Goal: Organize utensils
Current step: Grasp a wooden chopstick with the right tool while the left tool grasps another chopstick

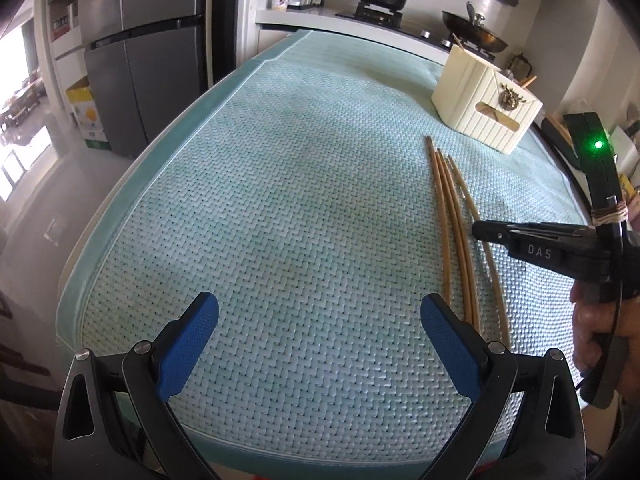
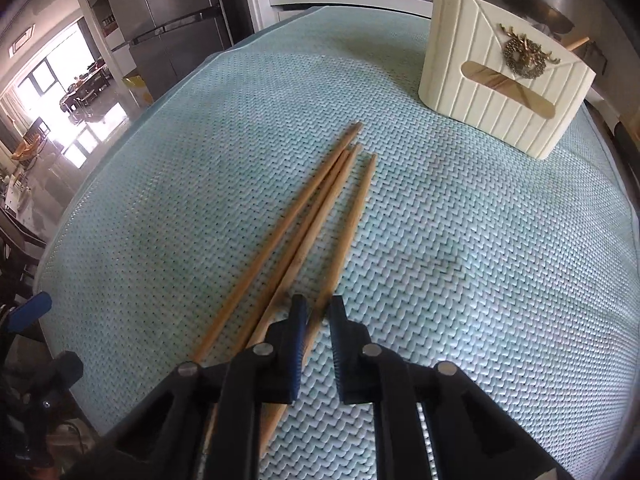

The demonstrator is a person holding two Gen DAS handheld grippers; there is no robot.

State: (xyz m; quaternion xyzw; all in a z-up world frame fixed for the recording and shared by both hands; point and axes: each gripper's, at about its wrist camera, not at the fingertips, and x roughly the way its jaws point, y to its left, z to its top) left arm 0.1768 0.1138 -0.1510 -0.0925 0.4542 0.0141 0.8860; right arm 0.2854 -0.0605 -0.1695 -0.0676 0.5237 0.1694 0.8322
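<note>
The right claw [image 2: 318,320] sits low over the near ends of four long tan wooden chopsticks [image 2: 304,236], its black fingers narrowly apart with the rightmost stick lying between them; whether the pads touch it I cannot tell. The sticks lie side by side on the pale green woven mat [image 2: 460,240] covering the bench, tips pointing far. Far right stands a cream ribbed utensil holder [image 2: 492,96] with a bronze wreath ornament. The left claw [image 1: 320,316], blue-padded, is wide apart over bare mat, left of the chopsticks.
</note>
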